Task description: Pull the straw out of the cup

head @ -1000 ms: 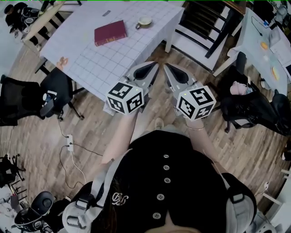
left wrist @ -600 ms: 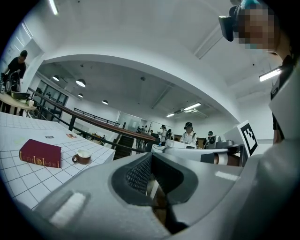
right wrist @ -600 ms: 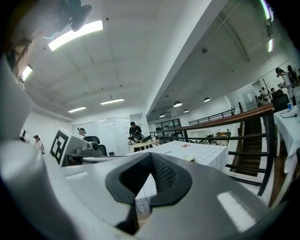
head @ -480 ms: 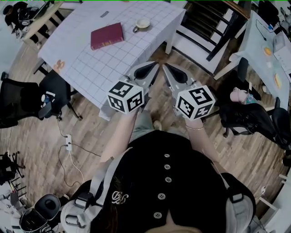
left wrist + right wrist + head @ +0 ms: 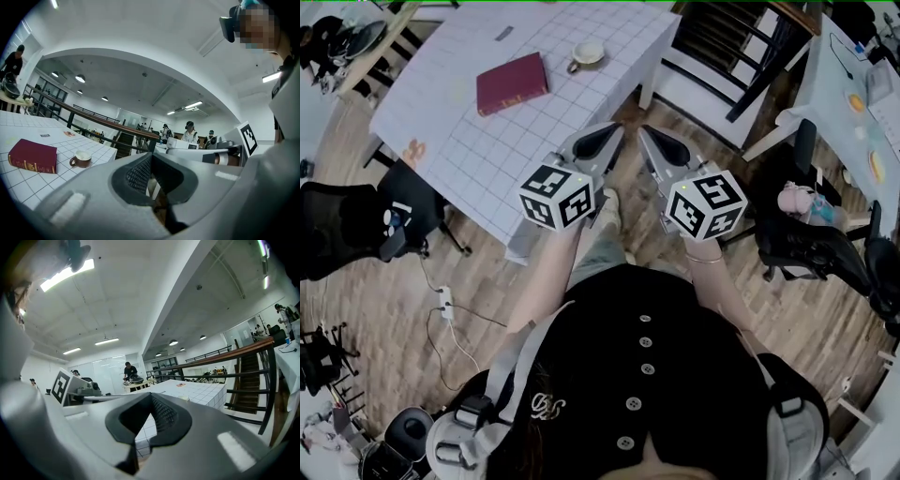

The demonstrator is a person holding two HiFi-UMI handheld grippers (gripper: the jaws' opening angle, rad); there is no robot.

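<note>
Both grippers and the person now stand closer to the table than a second ago. The left gripper and right gripper are clenched on nothing, jaws together, held side by side and pointing across the table's near edge. Beyond them the book lies mid-table, and the cup stands near the far right edge, apart from the book. No straw shows in the cup from here. This looks like the approach, with the reach not yet begun.

On the table, the book lies left of the cup, not touching.
</note>
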